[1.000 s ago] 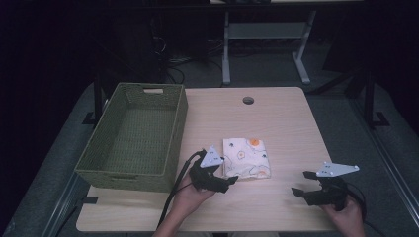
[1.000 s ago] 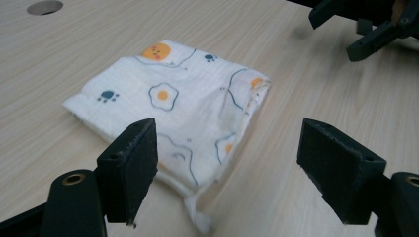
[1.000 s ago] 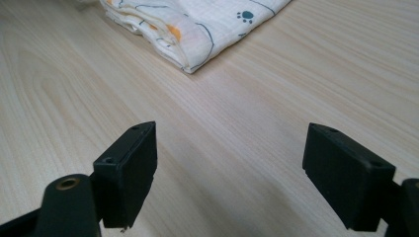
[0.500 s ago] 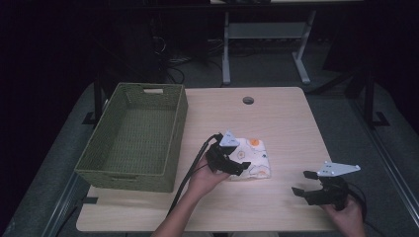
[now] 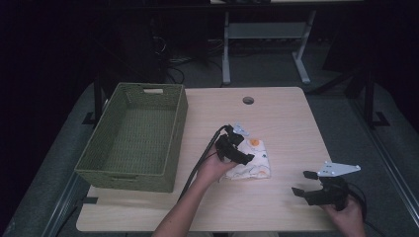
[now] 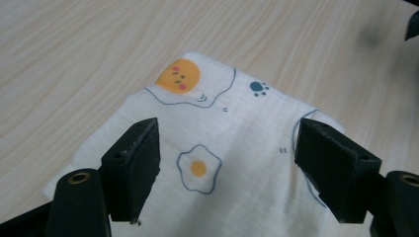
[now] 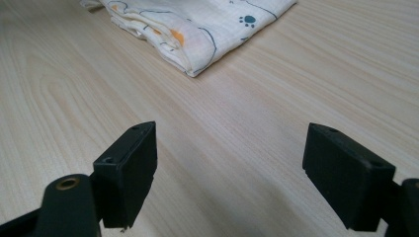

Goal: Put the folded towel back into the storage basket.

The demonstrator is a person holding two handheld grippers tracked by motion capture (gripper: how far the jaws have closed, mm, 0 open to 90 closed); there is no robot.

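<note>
**Left gripper over the folded cloth, right gripper resting apart**

A folded white cloth (image 5: pixel 251 160) printed with fried eggs and a blue paw mark lies flat on the wooden worktop (image 5: pixel 276 118), a little right of the middle and just right of the green woven basket (image 5: pixel 133 136); the basket stands at the left side of the worktop. The left gripper (image 5: pixel 236 148) hangs over the left part of the cloth, held by the left hand (image 5: pixel 213 168) that comes in from the near edge; in the left gripper view its jaws stand released and wide, one at each side of the cloth (image 6: pixel 232 148), with an egg print between them; whether the jaw tips touch the fabric cannot be told. The right gripper (image 5: pixel 305 183) sits low at the near right corner of the worktop, well apart from the cloth, held by the right hand (image 5: pixel 346 212); its jaws are also released, with bare wood between them, and the folded edge of the cloth (image 7: pixel 197 29) lies farther off ahead of them. A round hole (image 5: pixel 248 100) marks the far side of the worktop.
</note>
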